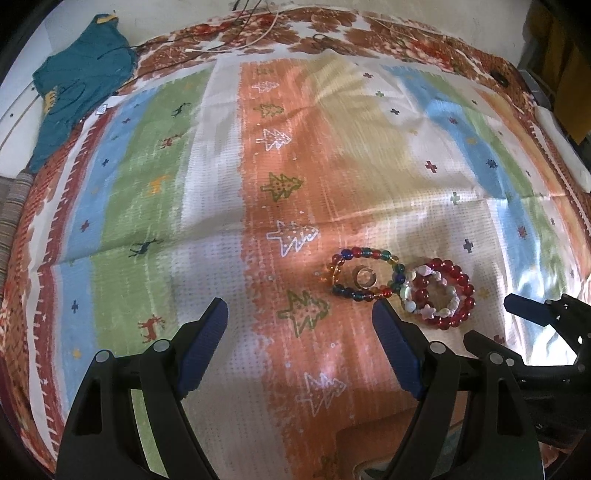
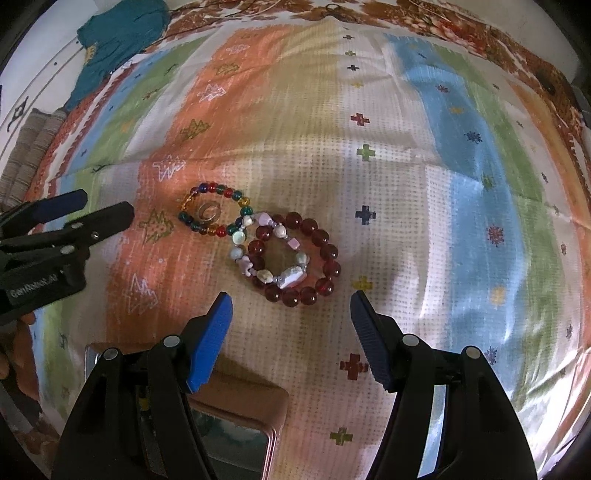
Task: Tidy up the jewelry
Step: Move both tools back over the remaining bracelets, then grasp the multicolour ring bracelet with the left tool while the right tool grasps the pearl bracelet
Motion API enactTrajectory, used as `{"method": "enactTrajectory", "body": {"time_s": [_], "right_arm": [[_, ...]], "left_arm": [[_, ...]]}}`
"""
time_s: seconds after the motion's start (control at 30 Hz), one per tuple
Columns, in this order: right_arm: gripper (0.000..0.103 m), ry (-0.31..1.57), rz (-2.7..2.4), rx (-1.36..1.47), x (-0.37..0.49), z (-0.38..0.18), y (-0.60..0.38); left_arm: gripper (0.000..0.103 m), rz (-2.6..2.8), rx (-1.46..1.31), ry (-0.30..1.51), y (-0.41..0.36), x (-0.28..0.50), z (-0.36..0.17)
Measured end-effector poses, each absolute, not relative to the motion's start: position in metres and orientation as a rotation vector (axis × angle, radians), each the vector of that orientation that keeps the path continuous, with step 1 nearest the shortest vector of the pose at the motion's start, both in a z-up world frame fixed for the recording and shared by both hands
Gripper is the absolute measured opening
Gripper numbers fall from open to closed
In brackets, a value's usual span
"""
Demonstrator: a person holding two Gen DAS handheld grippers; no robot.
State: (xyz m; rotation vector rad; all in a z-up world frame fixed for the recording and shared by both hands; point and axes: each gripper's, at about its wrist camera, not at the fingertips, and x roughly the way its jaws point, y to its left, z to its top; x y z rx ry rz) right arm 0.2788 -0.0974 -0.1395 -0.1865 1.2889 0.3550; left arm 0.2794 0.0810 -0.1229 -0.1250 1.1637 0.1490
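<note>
- Nearest you, low in the right wrist view: a pinkish box [image 2: 236, 413] w/ a glassy or mirrored face, partly hidden under your right tongs [image 2: 291, 317]. It looks like the jewelry case; can't tell if anything is in it.
- Right tongs: spread wide, holding nothing, hovering just short of the bracelets.
- Left tongs [image 1: 299, 321]: also released, empty, w/ the right-hand blue pad just beside the multicolour bracelet; not touching, as far as the view shows.
- Mid-distance on the striped cloth [image 2: 388, 166] w/ tree and cross motifs: three bracelets bunched together.
- Dark red bead bracelet [image 2: 325, 254] is closest to the right tongs; a pale stone-and-pearl bracelet [image 2: 266, 254] lies on or inside it, overlapping.
- Multicolour glass bead bracelet [image 2: 212, 212] touches that pair on the far-left side; a small ring [image 2: 208, 212] sits inside its loop.
- Farther back: a teal garment [image 1: 81, 85] at the far-left corner, cords [image 1: 258, 33] along the far edge.
- Progress, my read: early stage. All pieces seen are loose on the cloth, none gripped, so sorting seems barely begun.
</note>
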Motion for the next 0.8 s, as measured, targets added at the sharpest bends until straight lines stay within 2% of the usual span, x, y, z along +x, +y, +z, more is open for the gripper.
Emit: {"method": "enactTrajectory", "body": {"time_s": [0.33, 0.43, 0.8], "right_arm": [[0.066, 1.314, 0.382, -0.196, 0.289, -0.148, -0.091], [0.057, 1.324, 0.397, -0.194, 0.291, -0.151, -0.087], [0.046, 1.358, 0.415, -0.226, 0.296, -0.166, -0.074]], "left_arm": [[0.077, 0.135, -0.144, 1.193, 0.086, 0.298, -0.138], [0.076, 0.129, -0.130, 1.200, 0.084, 0.302, -0.142], [0.071, 0.102, -0.111, 1.230, 0.082, 0.315, -0.155]]}}
